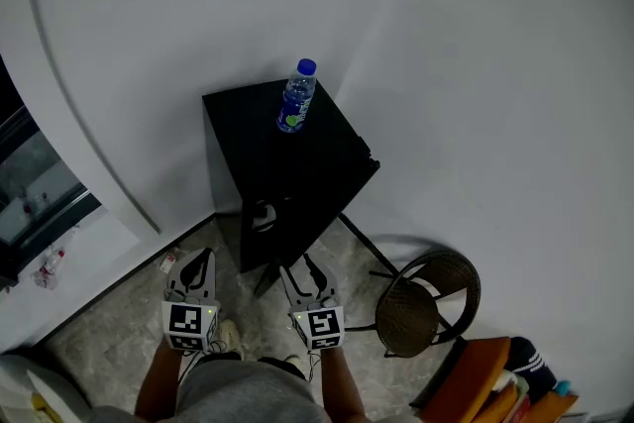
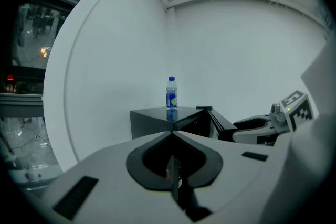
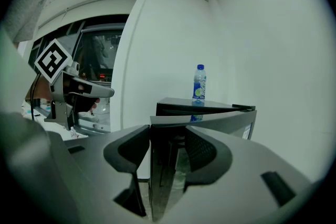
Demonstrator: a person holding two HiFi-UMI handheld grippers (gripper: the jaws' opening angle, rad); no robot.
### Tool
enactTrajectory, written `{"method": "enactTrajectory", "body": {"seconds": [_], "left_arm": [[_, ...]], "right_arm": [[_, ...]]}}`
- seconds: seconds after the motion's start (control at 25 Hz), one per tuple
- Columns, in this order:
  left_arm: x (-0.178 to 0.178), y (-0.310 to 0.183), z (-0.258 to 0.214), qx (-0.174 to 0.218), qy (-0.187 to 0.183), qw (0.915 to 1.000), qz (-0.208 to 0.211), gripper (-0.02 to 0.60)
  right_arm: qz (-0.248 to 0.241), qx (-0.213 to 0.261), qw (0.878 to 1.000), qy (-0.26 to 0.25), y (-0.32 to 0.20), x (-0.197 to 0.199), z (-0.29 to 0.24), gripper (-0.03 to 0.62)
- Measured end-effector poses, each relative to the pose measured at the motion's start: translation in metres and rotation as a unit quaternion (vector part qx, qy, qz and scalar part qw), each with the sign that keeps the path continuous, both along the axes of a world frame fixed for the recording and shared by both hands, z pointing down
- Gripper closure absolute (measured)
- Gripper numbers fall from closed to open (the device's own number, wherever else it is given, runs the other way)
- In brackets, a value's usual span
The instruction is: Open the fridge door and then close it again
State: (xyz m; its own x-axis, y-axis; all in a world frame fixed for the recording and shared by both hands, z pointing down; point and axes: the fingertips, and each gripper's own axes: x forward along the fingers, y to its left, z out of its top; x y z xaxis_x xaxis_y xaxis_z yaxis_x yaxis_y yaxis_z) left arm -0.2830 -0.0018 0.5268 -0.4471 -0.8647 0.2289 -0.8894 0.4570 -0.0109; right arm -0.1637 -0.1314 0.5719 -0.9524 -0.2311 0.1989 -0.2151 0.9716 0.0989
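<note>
A small black fridge (image 1: pixel 260 139) stands against the white wall with a blue-capped water bottle (image 1: pixel 296 97) on top. Its door (image 1: pixel 332 198) hangs partly open, swung out to the right. My right gripper (image 1: pixel 302 270) reaches the door's low free edge. In the right gripper view that dark door edge (image 3: pixel 160 165) stands between the jaws of the right gripper (image 3: pixel 163 134), which are shut on it. My left gripper (image 1: pixel 198 263) hangs left of the fridge, apart from it. In the left gripper view the left gripper (image 2: pixel 172 135) is shut with nothing in it, facing the fridge (image 2: pixel 157 120) and bottle (image 2: pixel 171 93).
A round woven chair (image 1: pixel 431 302) on thin black legs stands right of the fridge, close to the door's swing. Orange items (image 1: pixel 485 381) sit at the bottom right. A curved white wall and a dark window (image 1: pixel 30 183) lie left. Litter (image 1: pixel 50 267) lies on the floor.
</note>
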Motion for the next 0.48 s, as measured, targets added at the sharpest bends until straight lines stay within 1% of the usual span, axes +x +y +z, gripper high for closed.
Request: {"method": "enactTrajectory", "body": {"seconds": [0.24, 0.4, 0.48], "left_arm": [[-0.012, 0.001, -0.003, 0.004, -0.001, 1.0, 0.009, 0.577], [-0.019, 0.002, -0.003, 0.006, -0.005, 0.9998, 0.016, 0.577], [-0.023, 0.001, -0.002, 0.006, -0.005, 0.9998, 0.018, 0.577]], "right_arm": [[0.013, -0.005, 1.0, -0.006, 0.001, -0.014, 0.001, 0.365], [0.024, -0.015, 1.0, 0.008, 0.001, -0.021, 0.001, 0.365], [0.025, -0.012, 1.0, 0.006, 0.001, -0.026, 0.001, 0.365]]}}
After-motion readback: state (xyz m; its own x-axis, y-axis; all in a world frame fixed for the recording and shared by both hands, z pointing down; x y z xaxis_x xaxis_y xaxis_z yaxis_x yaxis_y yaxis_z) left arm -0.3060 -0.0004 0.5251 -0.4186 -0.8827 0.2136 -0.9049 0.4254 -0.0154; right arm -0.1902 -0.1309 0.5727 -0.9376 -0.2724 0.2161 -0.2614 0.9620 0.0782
